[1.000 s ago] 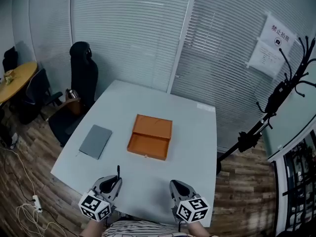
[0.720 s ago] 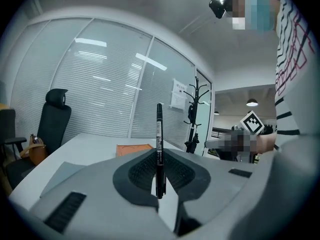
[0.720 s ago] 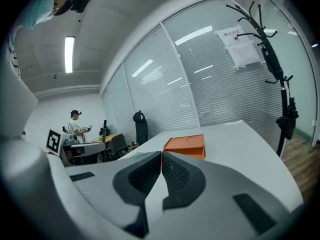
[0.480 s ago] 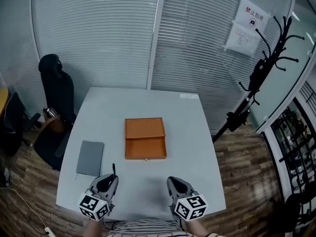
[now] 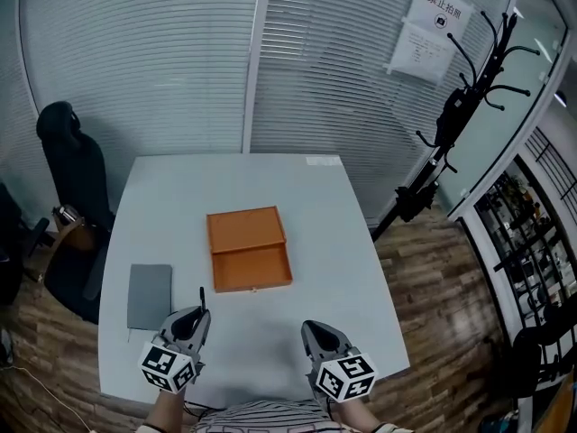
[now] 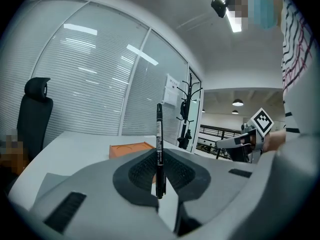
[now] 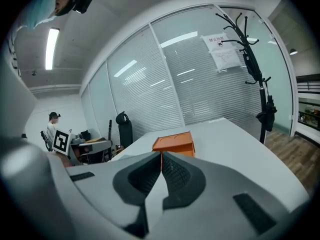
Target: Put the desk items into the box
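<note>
Pen stands upright, clamped in the left gripper above the table's near edge. Right gripper is clenched on nothing. Beyond lie the grey notebook and the open orange box. Judged step: transport. The next move calls for a forward reach and release over the box.

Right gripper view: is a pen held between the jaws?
No, the right gripper has its jaws shut together with nothing between them, and the orange box lies beyond.
</note>
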Tool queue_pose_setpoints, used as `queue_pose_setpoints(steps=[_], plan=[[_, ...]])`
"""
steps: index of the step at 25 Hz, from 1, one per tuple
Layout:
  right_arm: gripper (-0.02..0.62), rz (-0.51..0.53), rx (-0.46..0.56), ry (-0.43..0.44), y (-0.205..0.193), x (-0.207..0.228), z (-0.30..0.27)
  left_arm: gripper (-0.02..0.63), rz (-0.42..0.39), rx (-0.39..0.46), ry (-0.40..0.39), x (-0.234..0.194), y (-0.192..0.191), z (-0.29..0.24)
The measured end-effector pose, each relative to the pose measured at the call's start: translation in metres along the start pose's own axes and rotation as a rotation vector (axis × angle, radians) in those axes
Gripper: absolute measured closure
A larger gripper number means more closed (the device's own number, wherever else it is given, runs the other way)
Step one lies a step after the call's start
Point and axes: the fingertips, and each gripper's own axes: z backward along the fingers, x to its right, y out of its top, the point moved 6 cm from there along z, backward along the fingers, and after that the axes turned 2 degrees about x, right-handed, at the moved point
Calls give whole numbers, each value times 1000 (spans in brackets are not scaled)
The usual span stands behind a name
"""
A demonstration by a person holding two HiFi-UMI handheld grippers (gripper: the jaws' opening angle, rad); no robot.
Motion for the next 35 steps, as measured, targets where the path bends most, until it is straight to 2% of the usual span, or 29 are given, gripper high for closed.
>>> queue_pose_setpoints(steps=[8, 15, 23, 35], plan=[[569, 24, -11, 9, 15, 24, -12, 556, -41, 14, 17, -10, 9, -41], [569, 44, -33, 53, 26, 38, -25, 556, -88, 6, 22, -18, 21, -75], [569, 41, -59, 80, 24, 47, -34, 555, -178, -51, -24, -21, 25, -106], [569, 28, -67, 54, 22, 63, -33, 555, -317, -159, -110, -26, 31, -159]])
